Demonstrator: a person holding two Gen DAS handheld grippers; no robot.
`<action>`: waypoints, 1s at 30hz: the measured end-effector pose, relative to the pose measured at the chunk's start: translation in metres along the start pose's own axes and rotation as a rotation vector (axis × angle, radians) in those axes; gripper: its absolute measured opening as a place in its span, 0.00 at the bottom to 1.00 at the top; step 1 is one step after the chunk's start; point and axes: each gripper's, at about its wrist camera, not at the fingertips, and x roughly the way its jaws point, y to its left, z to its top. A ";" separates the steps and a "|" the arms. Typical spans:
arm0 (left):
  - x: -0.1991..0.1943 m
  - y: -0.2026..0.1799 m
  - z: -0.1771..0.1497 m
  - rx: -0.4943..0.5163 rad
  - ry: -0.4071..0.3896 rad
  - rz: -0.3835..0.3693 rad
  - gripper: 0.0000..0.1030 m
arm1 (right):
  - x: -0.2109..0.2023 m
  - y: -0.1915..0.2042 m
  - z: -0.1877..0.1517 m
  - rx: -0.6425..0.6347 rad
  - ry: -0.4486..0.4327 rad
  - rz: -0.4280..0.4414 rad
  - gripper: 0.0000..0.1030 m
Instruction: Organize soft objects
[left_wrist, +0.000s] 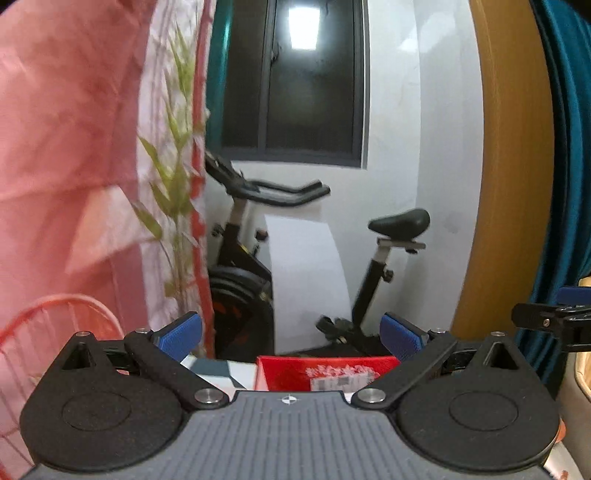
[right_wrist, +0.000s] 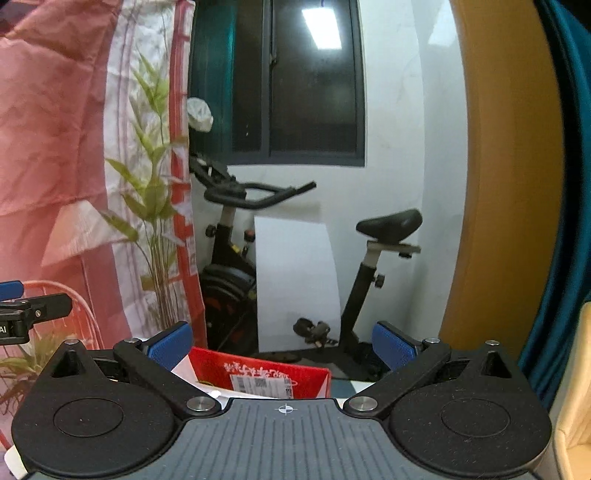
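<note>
A pink-and-white patterned cloth (left_wrist: 74, 147) hangs down the left side of both views, creased, with a red stripe and printed green leaves along its white edge; it sits well behind the grippers and neither touches it. A white wall (left_wrist: 399, 147) with a dark window (left_wrist: 295, 74) fills the middle, and an ochre panel (left_wrist: 509, 166) and teal curtain (left_wrist: 569, 147) stand to the right. An exercise bike (left_wrist: 258, 258) stands against the wall. A red box (right_wrist: 262, 376) with a printed label lies just ahead, low between the fingers. A coral wire basket (left_wrist: 55, 332) sits at lower left. The left gripper (left_wrist: 291, 338) and the right gripper (right_wrist: 282, 341) are both spread wide, blue pads apart, holding nothing.
</note>
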 end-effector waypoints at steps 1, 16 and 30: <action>-0.008 -0.001 0.002 0.002 -0.013 0.007 1.00 | -0.006 0.001 0.001 0.002 -0.008 -0.001 1.00; -0.080 -0.008 0.021 0.014 -0.107 0.061 1.00 | -0.073 0.004 0.020 -0.006 -0.085 -0.043 1.00; -0.084 -0.007 0.020 0.009 -0.107 0.084 1.00 | -0.085 0.000 0.023 -0.008 -0.089 -0.042 1.00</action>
